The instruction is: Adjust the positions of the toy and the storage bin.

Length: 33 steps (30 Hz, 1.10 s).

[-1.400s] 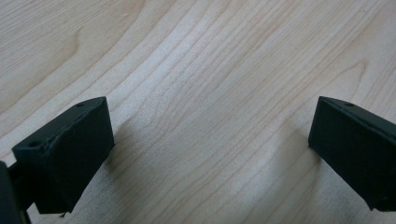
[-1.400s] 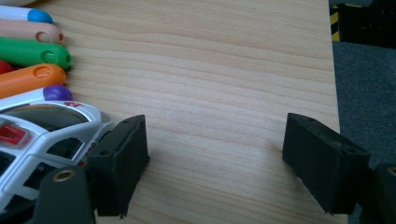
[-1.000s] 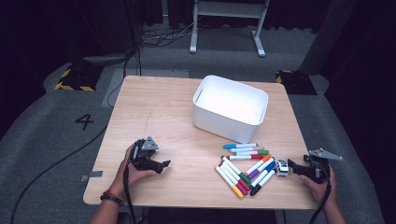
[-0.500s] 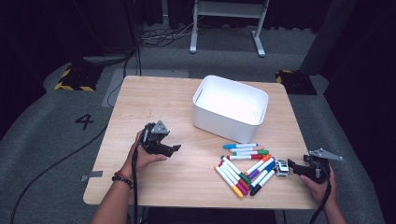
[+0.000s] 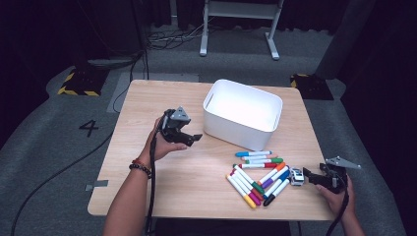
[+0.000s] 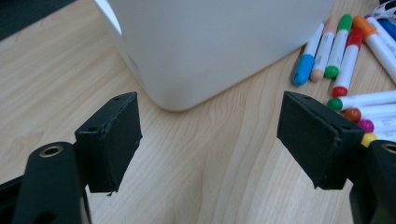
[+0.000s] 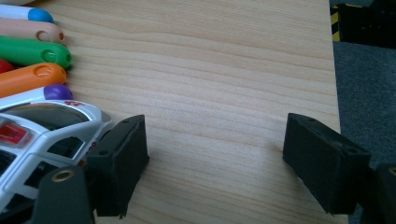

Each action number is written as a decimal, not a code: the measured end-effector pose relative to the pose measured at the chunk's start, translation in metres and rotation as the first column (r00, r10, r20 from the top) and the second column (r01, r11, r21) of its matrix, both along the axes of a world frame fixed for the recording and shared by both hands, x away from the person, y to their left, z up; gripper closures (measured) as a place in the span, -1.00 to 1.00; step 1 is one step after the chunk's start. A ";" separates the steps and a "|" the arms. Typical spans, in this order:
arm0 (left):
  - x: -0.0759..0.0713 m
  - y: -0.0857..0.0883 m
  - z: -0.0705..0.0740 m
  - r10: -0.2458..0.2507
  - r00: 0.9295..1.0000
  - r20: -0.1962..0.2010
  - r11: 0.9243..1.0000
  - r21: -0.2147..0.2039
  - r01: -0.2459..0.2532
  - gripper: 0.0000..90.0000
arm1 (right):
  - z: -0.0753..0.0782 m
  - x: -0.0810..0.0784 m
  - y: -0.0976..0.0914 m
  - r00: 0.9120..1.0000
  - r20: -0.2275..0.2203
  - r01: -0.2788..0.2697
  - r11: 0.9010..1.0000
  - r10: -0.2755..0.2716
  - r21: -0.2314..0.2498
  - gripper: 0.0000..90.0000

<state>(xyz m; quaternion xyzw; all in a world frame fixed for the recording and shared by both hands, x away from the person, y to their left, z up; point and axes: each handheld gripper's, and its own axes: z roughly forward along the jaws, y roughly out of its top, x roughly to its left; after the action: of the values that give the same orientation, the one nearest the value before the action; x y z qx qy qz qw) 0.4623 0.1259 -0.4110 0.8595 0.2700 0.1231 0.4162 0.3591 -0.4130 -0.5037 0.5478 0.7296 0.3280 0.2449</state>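
Note:
A white bin (image 5: 243, 113) stands at the back middle of the wooden table (image 5: 162, 191). Several coloured markers (image 5: 258, 174) lie in front of it, with a small white toy car (image 5: 296, 176) at their right end. My left gripper (image 5: 191, 138) hangs above the table left of the bin, its jaws pointing at the bin's corner (image 6: 210, 46). Those jaws have just closed a little but are still open, with nothing between them (image 6: 210, 135). My right gripper (image 5: 310, 176) rests open near the table's right edge. The car (image 7: 42, 135) sits just outside its left jaw, and bare wood lies between the jaws (image 7: 215, 158).
The table's right edge (image 7: 334, 70) runs close to my right gripper. A cable (image 5: 59, 172) trails over the grey floor at the left, near a painted number 4 (image 5: 88, 128). A metal stand (image 5: 238, 29) and yellow-black blocks (image 5: 78, 81) sit beyond the table.
My left gripper has risen from the table's front left and moved toward the bin. My right gripper has stayed where it was.

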 end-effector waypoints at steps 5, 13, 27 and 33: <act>0.010 -0.008 0.015 -0.025 1.000 0.008 0.999 -0.045 0.026 -0.51 | 0.000 0.000 0.000 1.000 0.000 -0.001 1.000 0.001 -0.002 -0.51; 0.020 -0.031 0.034 -0.073 0.996 0.055 0.996 -0.051 0.075 -0.50 | 0.000 0.000 0.000 1.000 0.001 -0.005 1.000 0.005 -0.004 -0.51; 0.037 -0.073 0.044 -0.167 0.984 0.055 0.986 0.007 0.167 -0.46 | 0.000 0.000 0.000 1.000 0.003 -0.013 1.000 0.013 -0.004 -0.51; 0.047 -0.088 0.040 -0.163 0.986 0.030 0.985 0.063 0.161 -0.36 | 0.000 0.000 0.000 1.000 0.004 -0.019 1.000 0.019 -0.005 -0.51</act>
<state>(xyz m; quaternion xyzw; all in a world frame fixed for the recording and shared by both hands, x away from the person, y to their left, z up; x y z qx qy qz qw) 0.5098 0.0382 -0.3708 0.8885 0.1879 0.1120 0.4034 0.3592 -0.4133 -0.5039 0.5396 0.7350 0.3296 0.2448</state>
